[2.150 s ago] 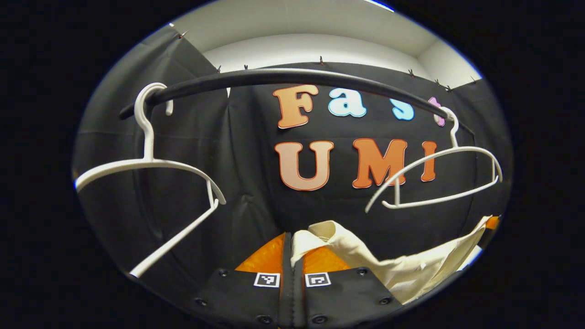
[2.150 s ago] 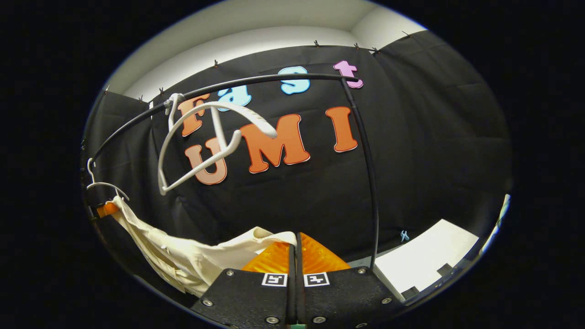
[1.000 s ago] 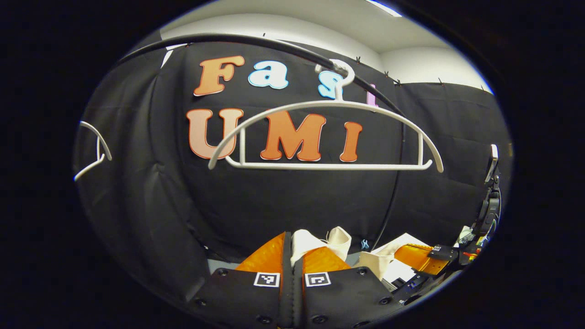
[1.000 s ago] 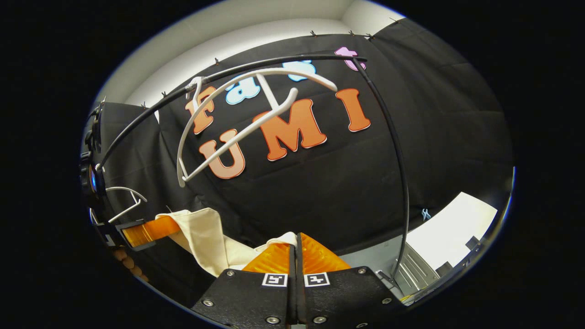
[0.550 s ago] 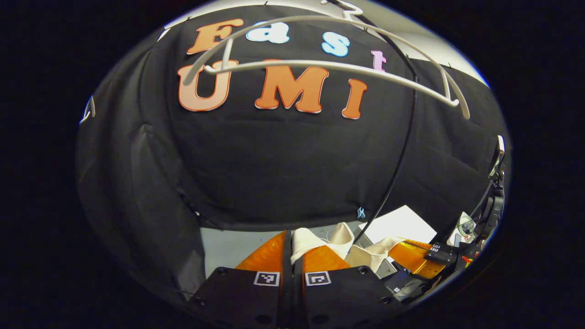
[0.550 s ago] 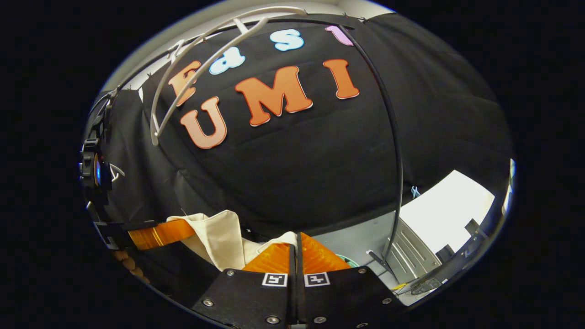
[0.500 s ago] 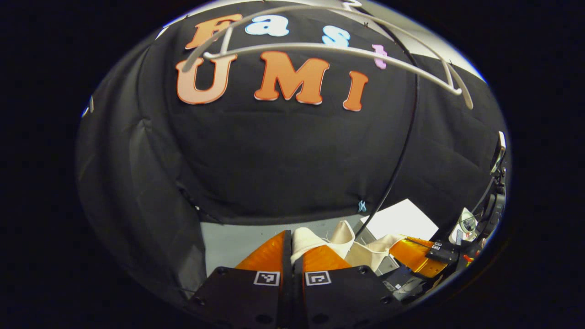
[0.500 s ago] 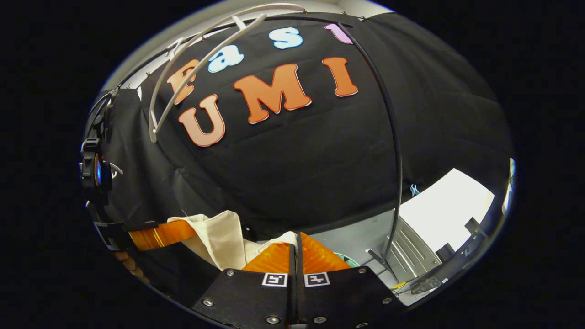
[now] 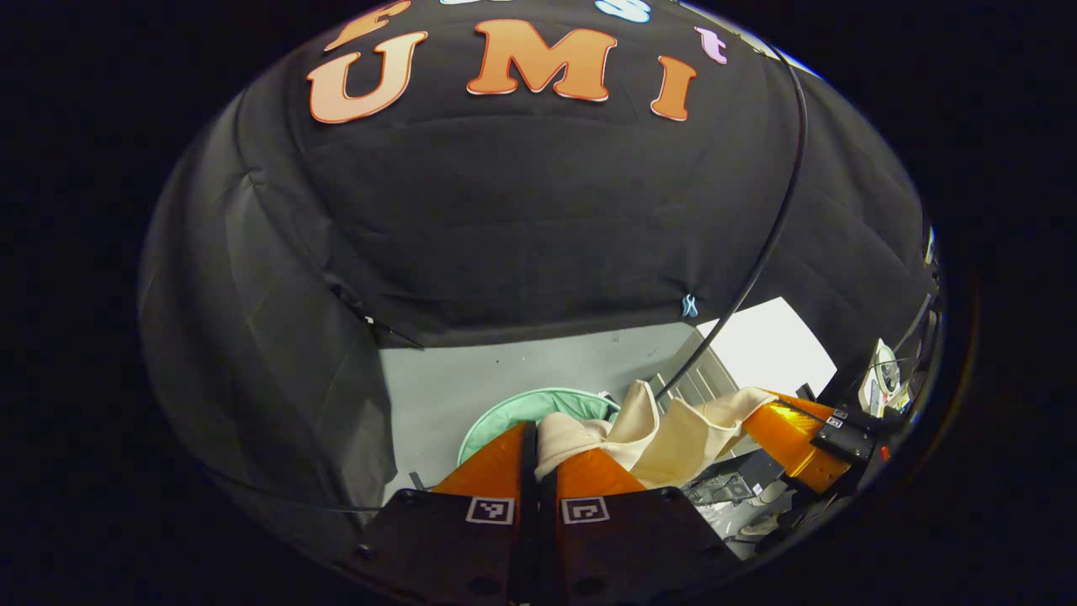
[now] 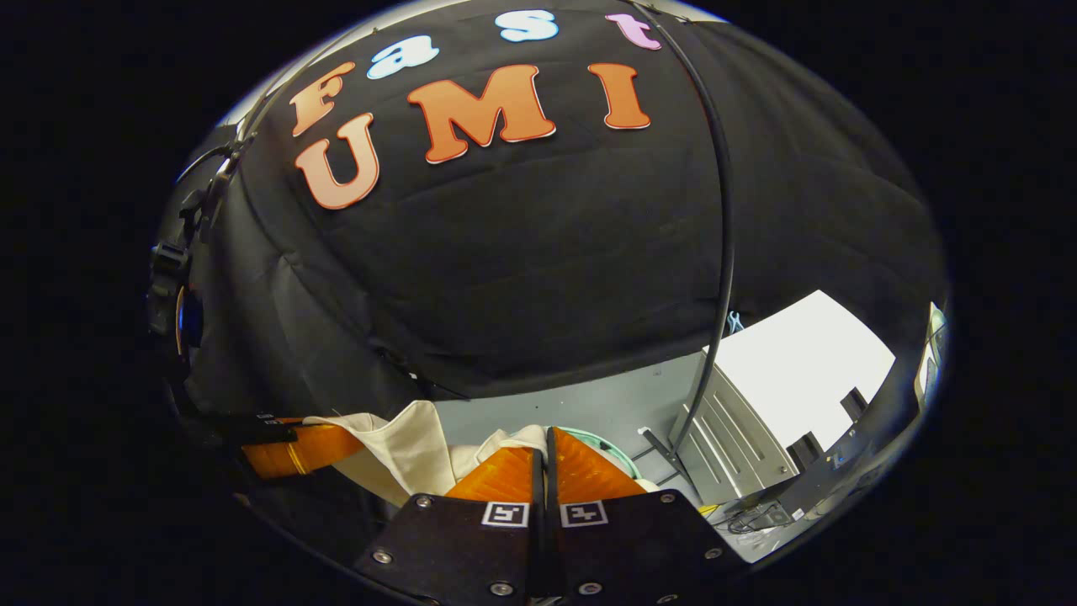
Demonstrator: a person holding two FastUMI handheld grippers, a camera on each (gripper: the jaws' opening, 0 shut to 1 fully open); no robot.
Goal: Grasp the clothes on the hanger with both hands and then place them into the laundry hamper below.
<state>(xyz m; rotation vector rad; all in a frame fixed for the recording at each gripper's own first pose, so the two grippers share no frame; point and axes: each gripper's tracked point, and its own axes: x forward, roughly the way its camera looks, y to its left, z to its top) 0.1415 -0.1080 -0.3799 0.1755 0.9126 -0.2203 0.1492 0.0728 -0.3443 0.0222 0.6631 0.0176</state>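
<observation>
A cream garment (image 9: 665,438) hangs in a short sag between my two grippers. In the left gripper view my left gripper (image 9: 538,446) is shut on one bunched end of it, and my right gripper (image 9: 778,421) grips the other end at the lower right. In the right gripper view my right gripper (image 10: 545,446) is shut on the cream garment (image 10: 404,450), with my left gripper (image 10: 294,446) at the lower left. The mint-green laundry hamper (image 9: 496,412) sits on the floor just beyond my left fingers. Its rim (image 10: 612,449) peeks out beside my right fingers.
The black upright pole (image 10: 719,252) of the clothes rack rises on the right, its foot on the grey floor (image 9: 522,370). A grey slatted metal unit (image 10: 732,446) and a white panel (image 10: 799,353) stand beyond it. Black cloth walls close in the back and left.
Both grippers have come down with the garment and tipped toward the floor. The white hanger and top rail have slid out of view above. The green hamper has come into sight.
</observation>
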